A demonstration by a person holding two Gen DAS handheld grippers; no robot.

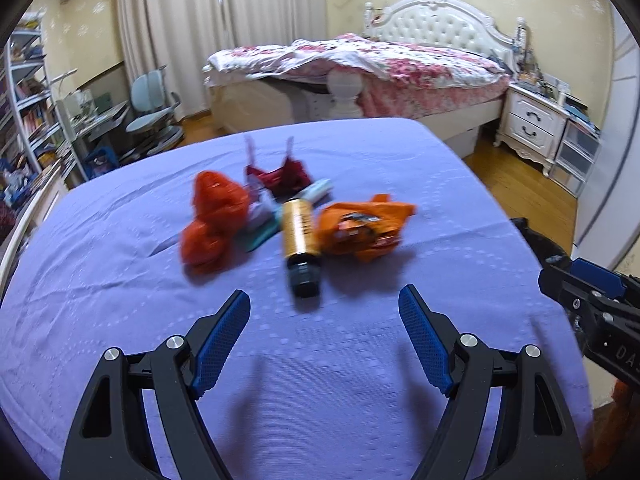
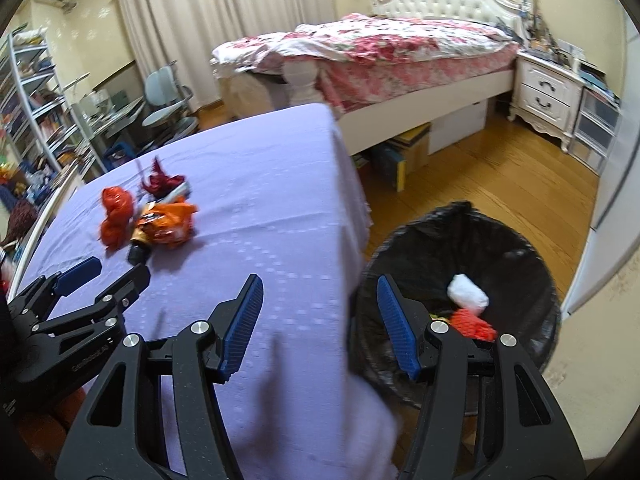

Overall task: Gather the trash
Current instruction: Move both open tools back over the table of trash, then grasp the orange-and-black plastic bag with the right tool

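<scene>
A heap of trash lies on the purple tablecloth point(image 1: 360, 380): a crumpled red bag point(image 1: 212, 220), a gold bottle with a black cap point(image 1: 299, 240), an orange wrapper point(image 1: 362, 230) and a dark red wrapper point(image 1: 282, 176). My left gripper point(image 1: 324, 300) hovers open just short of the bottle's cap, nothing between its fingers. My right gripper point(image 2: 320, 288) is open and empty over the table's right edge, beside a bin lined with a black bag point(image 2: 520, 264). A white wad point(image 2: 467, 294) and red trash point(image 2: 474, 324) lie in the bin. The left gripper point(image 2: 116, 270) also shows in the right wrist view.
The bin stands on the wooden floor point(image 2: 500, 168) right of the table. A bed with a floral quilt point(image 1: 400, 64) and a white nightstand point(image 1: 532, 124) stand behind. Shelves point(image 1: 28, 100), a desk and a pale chair point(image 1: 154, 108) fill the left side.
</scene>
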